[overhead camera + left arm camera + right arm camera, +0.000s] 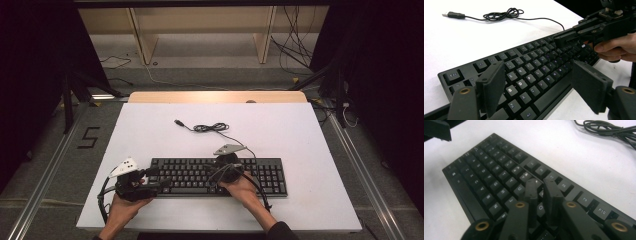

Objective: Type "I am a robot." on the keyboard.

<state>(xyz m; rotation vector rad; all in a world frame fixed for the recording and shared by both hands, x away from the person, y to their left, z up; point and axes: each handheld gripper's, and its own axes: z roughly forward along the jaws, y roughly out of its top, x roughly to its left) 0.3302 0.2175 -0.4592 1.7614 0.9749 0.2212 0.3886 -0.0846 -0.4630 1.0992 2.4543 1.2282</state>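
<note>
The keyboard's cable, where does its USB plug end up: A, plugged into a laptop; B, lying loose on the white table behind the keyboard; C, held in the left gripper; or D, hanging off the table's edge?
B: the USB plug lies free on the white table, past the coiled cable and behind the keyboard, with neither gripper near it.

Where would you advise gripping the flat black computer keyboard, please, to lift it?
Probably the black keyboard at its short left end, approached from the left by the open left gripper already there: the thin slab lies flat, so its jaws could close over that edge.
</note>
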